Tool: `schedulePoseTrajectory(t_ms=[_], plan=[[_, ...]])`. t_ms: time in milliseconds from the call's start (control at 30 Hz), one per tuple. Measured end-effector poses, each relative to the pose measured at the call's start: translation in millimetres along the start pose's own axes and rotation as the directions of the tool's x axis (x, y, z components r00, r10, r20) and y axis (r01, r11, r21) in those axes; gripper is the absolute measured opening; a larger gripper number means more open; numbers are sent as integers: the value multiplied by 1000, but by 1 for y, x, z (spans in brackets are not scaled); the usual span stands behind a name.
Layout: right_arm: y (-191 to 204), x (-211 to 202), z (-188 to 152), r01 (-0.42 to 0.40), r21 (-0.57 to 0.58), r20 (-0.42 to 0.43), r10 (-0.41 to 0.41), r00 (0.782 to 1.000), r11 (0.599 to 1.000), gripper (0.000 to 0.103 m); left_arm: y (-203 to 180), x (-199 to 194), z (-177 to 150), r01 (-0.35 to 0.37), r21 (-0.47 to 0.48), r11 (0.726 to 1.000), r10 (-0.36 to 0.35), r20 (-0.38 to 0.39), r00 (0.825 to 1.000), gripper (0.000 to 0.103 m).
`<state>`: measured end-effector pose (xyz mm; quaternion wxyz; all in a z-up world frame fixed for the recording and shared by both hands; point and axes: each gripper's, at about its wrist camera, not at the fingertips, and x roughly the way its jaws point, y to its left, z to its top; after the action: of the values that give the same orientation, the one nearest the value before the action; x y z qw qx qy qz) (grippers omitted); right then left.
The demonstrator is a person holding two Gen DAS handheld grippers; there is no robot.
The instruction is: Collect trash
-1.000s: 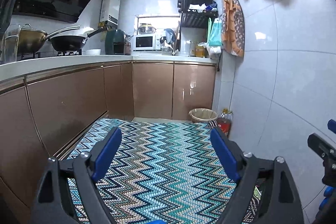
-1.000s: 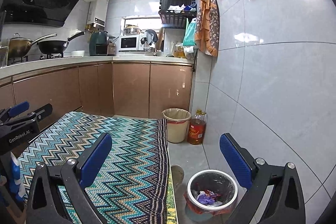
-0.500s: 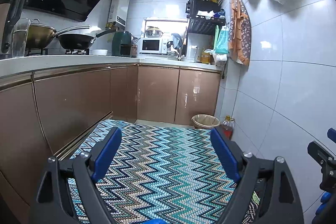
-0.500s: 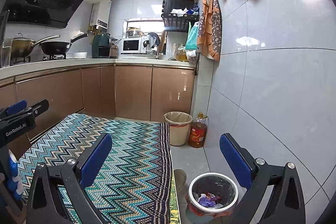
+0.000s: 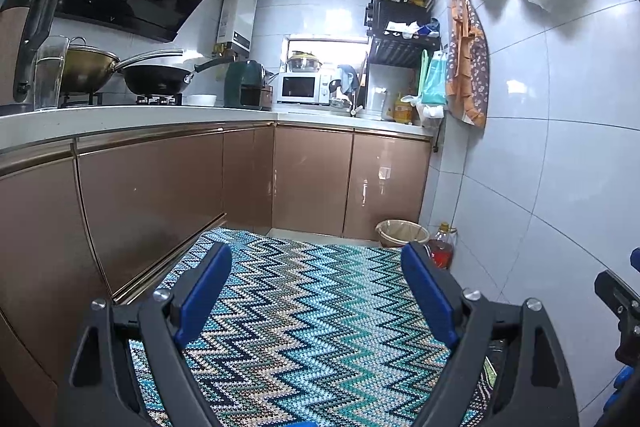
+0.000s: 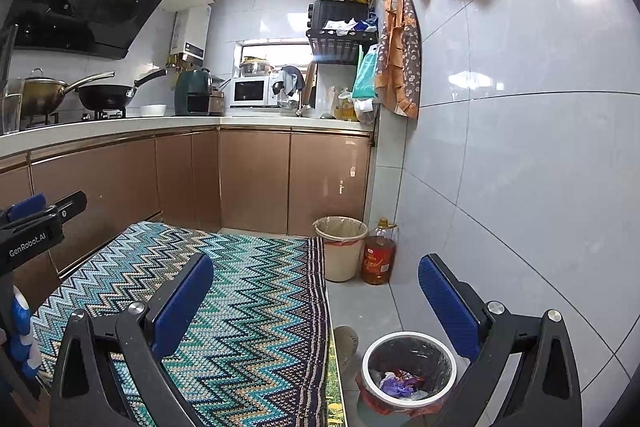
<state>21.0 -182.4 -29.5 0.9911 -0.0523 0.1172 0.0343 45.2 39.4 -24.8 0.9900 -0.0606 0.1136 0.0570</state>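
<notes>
A small white-rimmed trash bin [image 6: 408,373] with a dark liner stands on the floor by the right wall and holds purple and white scraps [image 6: 396,383]. A beige lined bin [image 6: 341,247] stands at the cabinet corner; it also shows in the left wrist view [image 5: 401,233]. My right gripper [image 6: 316,301] is open and empty, above the mat's right edge and up-left of the small bin. My left gripper [image 5: 316,287] is open and empty above the zigzag mat [image 5: 304,307]. The left gripper's body shows at the left edge of the right wrist view [image 6: 36,231].
Brown cabinets [image 5: 152,195] run along the left and far side under a white counter [image 5: 120,117] with pots, a wok and a microwave. A tiled wall [image 6: 520,167] closes the right side. An oil bottle [image 6: 378,255] stands beside the beige bin. A slipper [image 6: 346,343] lies by the mat.
Both views have tilted upward and both grippers have risen slightly; more of the hood and upper wall shows. The jaws stay open and empty.
</notes>
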Motion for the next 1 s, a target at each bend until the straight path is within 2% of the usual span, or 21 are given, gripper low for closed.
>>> schedulePoseTrajectory(t_ms=[1000], plan=[[0,-2,-1,3,-10,14,-3,1000,1000,103,7,-9,0,-16,-1,1000,16,27,999,86]])
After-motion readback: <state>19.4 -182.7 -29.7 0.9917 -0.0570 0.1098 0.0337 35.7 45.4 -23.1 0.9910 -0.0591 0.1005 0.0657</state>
